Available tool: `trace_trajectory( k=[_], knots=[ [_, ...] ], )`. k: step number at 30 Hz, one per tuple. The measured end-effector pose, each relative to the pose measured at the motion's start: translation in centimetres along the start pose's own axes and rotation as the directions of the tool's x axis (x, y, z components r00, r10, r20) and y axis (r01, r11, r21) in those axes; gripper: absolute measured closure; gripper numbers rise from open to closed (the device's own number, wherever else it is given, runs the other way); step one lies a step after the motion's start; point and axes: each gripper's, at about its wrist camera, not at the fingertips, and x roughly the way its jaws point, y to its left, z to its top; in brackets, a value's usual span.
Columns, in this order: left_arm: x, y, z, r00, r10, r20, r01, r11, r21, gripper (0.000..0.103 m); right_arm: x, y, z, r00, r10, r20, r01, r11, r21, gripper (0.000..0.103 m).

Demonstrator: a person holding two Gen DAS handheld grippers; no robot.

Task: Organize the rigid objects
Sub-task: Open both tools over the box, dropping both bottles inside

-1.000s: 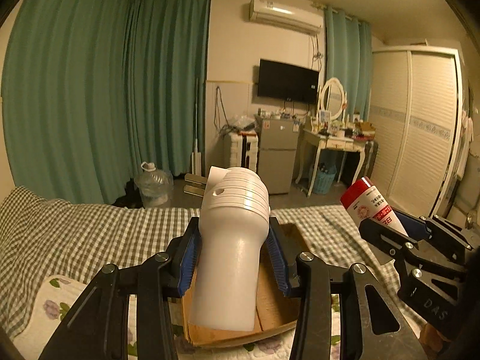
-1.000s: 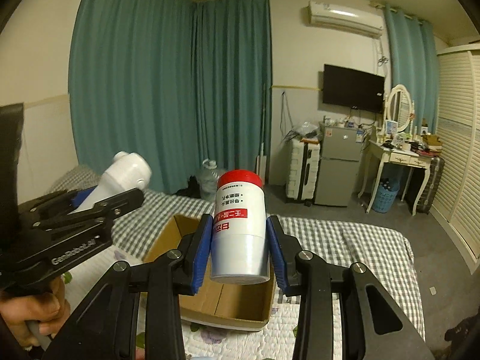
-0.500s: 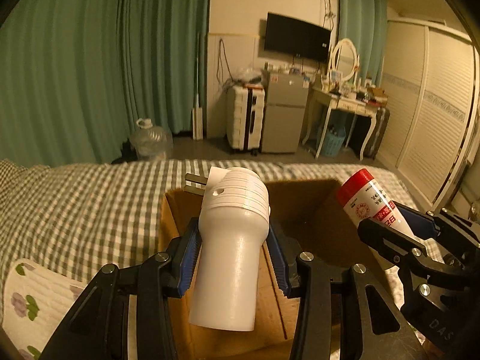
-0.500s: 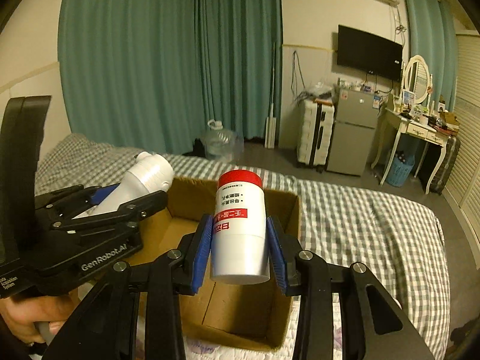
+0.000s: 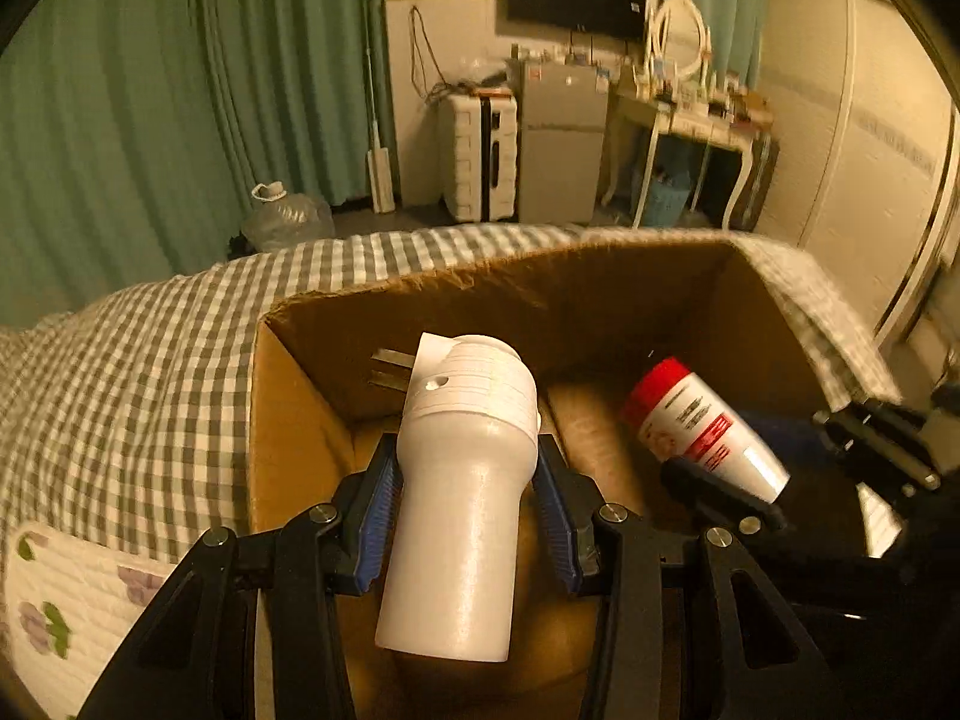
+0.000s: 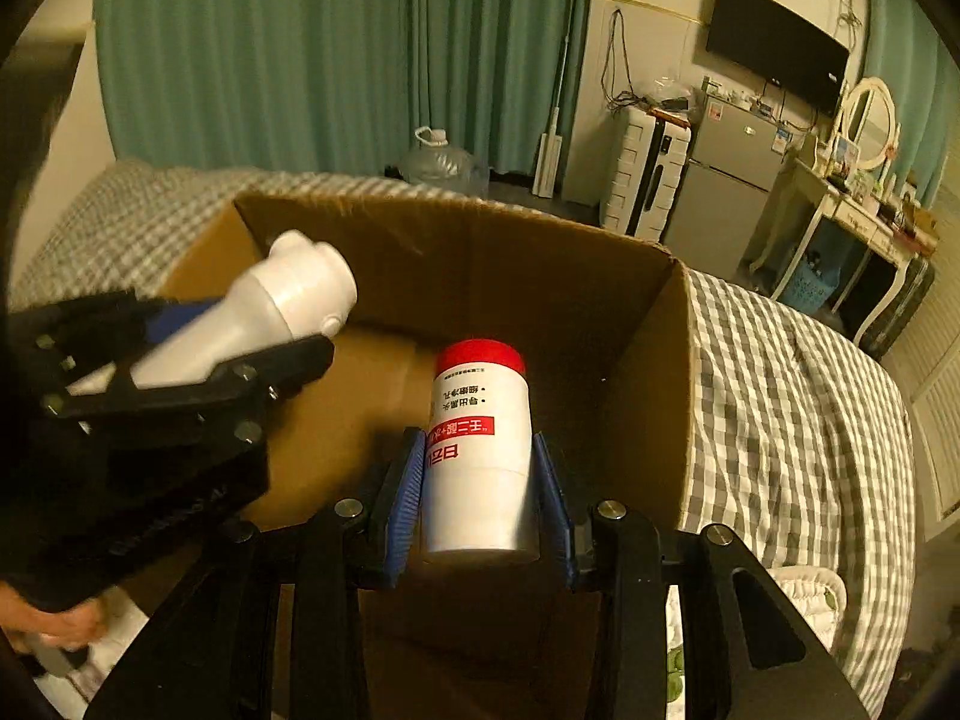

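My left gripper (image 5: 465, 498) is shut on a plain white plastic bottle (image 5: 462, 480) and holds it over the left half of an open cardboard box (image 5: 480, 288). My right gripper (image 6: 480, 492) is shut on a white bottle with a red cap and red label (image 6: 480, 438), held over the right half of the same box (image 6: 456, 228). Each gripper shows in the other's view: the red-capped bottle (image 5: 702, 426) to the right, the white bottle (image 6: 276, 312) to the left. The box floor below looks bare brown card.
The box stands on a bed with a grey checked cover (image 5: 138, 372) and a flowered quilt (image 5: 66, 606) at the near left. Beyond the bed are green curtains (image 6: 300, 54), a water jug (image 6: 444, 162), a small fridge (image 5: 558, 150) and a dressing table (image 6: 852, 222).
Both grippers have moved forward and down with their bottles, from above the box rim to inside the box opening. The box now fills the lower view. Both grips are unchanged.
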Motion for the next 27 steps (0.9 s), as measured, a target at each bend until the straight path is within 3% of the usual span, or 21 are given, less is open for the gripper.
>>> trace_trajectory(
  k=[11,13,14,15,21,27],
  knots=[
    [0.4,-0.5,0.0,0.999,0.045,-0.008,-0.045,0.999,0.008,0.053,0.6,0.9,-0.5,0.999,-0.038,-0.037,0.036,0.998,-0.05,0.067],
    [0.0,-0.1,0.2,0.999,0.036,0.003,-0.036,0.999,-0.013,0.051,0.1,1.3,-0.7,1.0,-0.022,-0.018,0.022,0.999,-0.04,0.058],
    [-0.4,0.2,0.2,1.0,0.019,0.012,-0.019,0.999,-0.035,0.049,-0.2,1.3,-0.8,1.0,-0.014,-0.006,0.014,0.999,-0.029,0.041],
    [-0.8,0.6,0.3,1.0,0.005,0.014,-0.004,0.998,-0.055,0.047,-0.7,1.1,-0.8,1.0,-0.017,0.007,0.017,1.0,-0.02,0.032],
    [-4.9,2.7,1.4,0.997,-0.029,0.065,0.041,0.981,-0.189,0.046,-5.2,0.5,-0.3,0.991,-0.062,0.116,0.061,0.998,0.014,0.031],
    [-11.2,3.4,2.7,0.984,-0.018,0.176,0.057,0.974,-0.22,0.044,-11.9,-0.3,0.8,0.964,-0.09,0.248,0.069,0.993,0.092,0.023]
  ],
)
